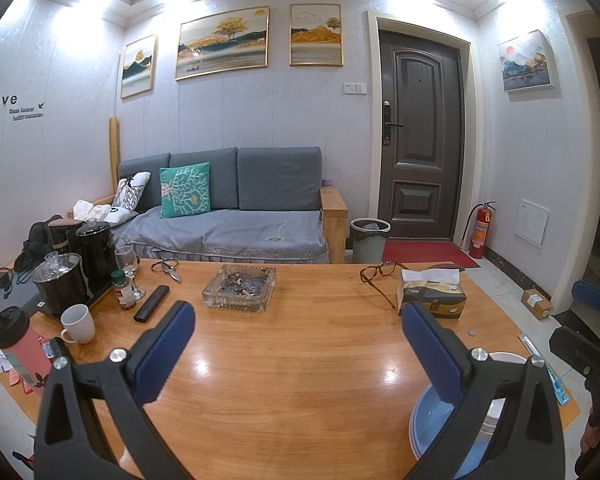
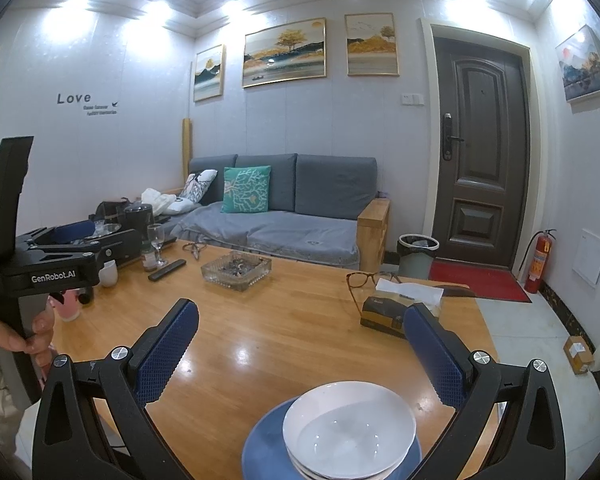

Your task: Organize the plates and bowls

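Both pairs of blue-padded fingers are standing wide apart and holding nothing; my right gripper (image 2: 300, 344) is hovering directly over the white ceramic bowls (image 2: 350, 432) stacked on the round blue plate (image 2: 260, 446), so I'm judging it the nearer one. My left gripper (image 1: 298, 344) is facing bare wooden table (image 1: 292, 360), with that stack lying off to its right, and the square glass ashtray (image 2: 236, 270) and boxed tissues (image 2: 392, 314) are sitting well beyond, clear of any reach.

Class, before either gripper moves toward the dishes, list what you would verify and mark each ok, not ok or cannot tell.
1. Right gripper open and empty: ok.
2. Left gripper open and empty: ok.
3. White bowl sits on the blue plate: ok.
4. More white dishes nested under the bowl: cannot tell how many.
5. Bare table ahead of the stack: ok.
6. Tissue box and glasses apart from the stack: ok.
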Tool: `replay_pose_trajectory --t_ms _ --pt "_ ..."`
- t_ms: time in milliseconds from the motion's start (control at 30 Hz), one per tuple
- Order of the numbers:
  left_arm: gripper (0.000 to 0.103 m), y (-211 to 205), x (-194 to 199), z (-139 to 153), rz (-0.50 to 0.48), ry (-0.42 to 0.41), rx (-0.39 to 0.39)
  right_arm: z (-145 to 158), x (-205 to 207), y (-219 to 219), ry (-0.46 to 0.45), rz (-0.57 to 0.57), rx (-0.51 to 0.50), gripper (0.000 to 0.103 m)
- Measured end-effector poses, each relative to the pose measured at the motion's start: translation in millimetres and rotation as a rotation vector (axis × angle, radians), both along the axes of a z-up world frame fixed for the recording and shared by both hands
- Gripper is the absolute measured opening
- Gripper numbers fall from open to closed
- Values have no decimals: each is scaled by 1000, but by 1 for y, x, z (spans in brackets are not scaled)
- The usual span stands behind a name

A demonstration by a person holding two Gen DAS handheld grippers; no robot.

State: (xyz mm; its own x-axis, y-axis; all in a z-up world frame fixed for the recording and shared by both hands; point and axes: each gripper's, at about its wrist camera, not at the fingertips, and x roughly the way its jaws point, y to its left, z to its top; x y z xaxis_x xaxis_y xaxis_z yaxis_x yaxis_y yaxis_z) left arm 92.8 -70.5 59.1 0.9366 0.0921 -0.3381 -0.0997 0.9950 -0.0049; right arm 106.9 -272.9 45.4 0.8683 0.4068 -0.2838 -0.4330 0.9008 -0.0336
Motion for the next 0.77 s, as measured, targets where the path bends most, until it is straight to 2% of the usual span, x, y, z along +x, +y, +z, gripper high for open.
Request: replay_pose_trajectory --t_ms 767 --pt "102 -3 1 1 -2 2 1 0 -1 -1 2 -3 3 102"
